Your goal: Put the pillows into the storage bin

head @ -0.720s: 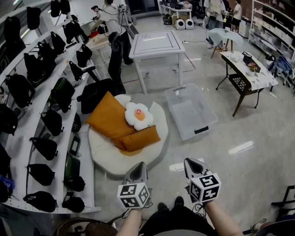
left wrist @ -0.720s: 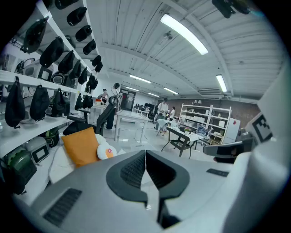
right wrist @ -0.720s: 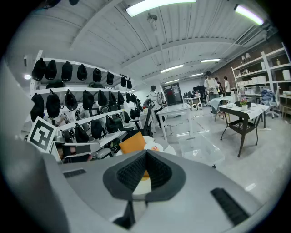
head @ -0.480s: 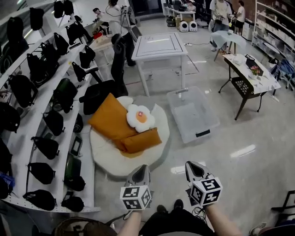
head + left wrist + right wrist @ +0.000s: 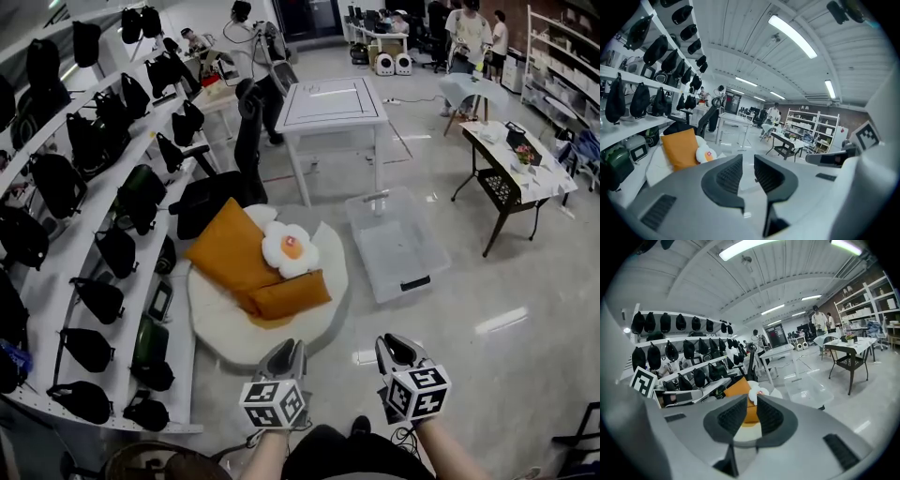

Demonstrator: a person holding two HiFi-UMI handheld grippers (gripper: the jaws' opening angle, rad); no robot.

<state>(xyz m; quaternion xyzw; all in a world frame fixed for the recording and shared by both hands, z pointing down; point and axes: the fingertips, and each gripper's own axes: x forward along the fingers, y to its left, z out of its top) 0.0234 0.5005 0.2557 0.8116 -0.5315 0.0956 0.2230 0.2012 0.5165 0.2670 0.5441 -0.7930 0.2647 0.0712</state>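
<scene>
A large orange pillow [image 5: 230,248], a smaller orange pillow [image 5: 291,293] and a white flower-shaped pillow [image 5: 290,249] lie on a round white cushion [image 5: 225,333] on the floor. The clear storage bin [image 5: 398,248] stands just right of the cushion, with nothing in it. My left gripper [image 5: 286,353] and right gripper [image 5: 394,347] hover side by side near my body, short of the cushion. Each pair of jaws stands a narrow gap apart with nothing between them. The left gripper view shows the orange pillow [image 5: 680,149] ahead to the left. The right gripper view shows the bin [image 5: 806,390] ahead to the right.
White shelves [image 5: 103,272] carrying black bags run along the left. A black office chair [image 5: 220,178] and a white table [image 5: 333,103] stand behind the pillows. A dark folding table [image 5: 511,159] is at the right, and people stand far back.
The head view has shifted slightly, so the cushion, pillows and bin sit a little lower and to the right. Both grippers keep their place and their narrow gap.
</scene>
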